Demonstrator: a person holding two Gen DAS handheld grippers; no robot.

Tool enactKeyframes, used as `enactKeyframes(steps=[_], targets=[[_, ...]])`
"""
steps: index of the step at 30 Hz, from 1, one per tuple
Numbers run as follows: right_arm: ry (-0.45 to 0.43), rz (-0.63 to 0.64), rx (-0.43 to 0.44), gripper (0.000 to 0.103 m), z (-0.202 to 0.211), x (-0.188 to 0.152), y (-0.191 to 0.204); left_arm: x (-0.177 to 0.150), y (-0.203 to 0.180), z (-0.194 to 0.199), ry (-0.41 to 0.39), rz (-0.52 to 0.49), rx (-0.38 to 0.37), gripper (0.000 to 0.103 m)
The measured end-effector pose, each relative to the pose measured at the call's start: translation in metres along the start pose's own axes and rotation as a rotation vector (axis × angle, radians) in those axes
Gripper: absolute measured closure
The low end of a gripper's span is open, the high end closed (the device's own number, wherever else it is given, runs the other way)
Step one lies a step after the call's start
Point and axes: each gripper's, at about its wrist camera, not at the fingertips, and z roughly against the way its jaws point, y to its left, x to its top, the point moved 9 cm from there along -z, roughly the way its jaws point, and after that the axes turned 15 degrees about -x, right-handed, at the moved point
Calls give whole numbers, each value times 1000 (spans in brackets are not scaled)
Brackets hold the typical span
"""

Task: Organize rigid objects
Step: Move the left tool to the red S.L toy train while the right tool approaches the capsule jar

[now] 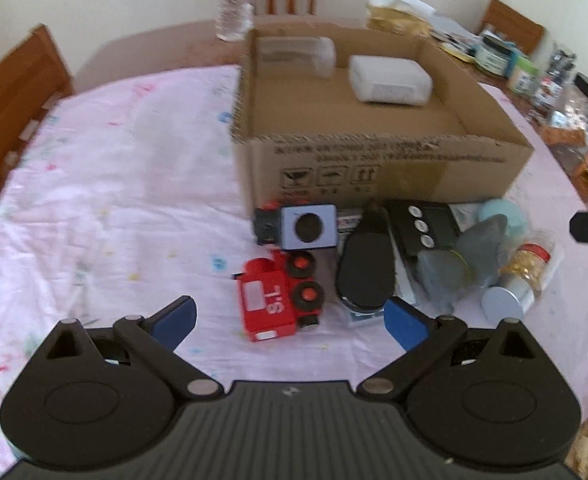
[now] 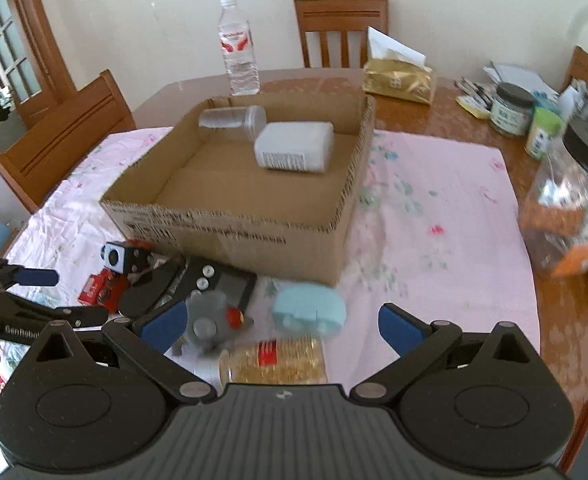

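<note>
Both tongs are held wide and empty: the left tongs (image 1: pixel 290 320) above the red toy truck (image 1: pixel 280 300), the right tongs (image 2: pixel 282 324) near the cardboard box (image 2: pixel 250 232).

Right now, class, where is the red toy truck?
In the left wrist view, the red truck lies on its side on the pink cloth, before the box, left of the black case.
</note>
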Motion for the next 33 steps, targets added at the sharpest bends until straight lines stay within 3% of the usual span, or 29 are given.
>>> enactKeyframes(steps=[14,23,25,30,33], targets=[[62,-129,-196,0,18,-25,4,11,-3,-35,143,-362,-239,3],[88,-131,-225,0,17,-34,12,-9,-10,-19,239,-331,-444,3],[99,-124,-208,0,13,-38,15,-13,-12,-14,230,-347,-439,3],[135,-56,-169,0,-1,-57,28,-12,-6,-12,155,-397,-303,3],[152,8,-174,0,-12,-70,35,-16,-2,-15,142,-375,-279,3]])
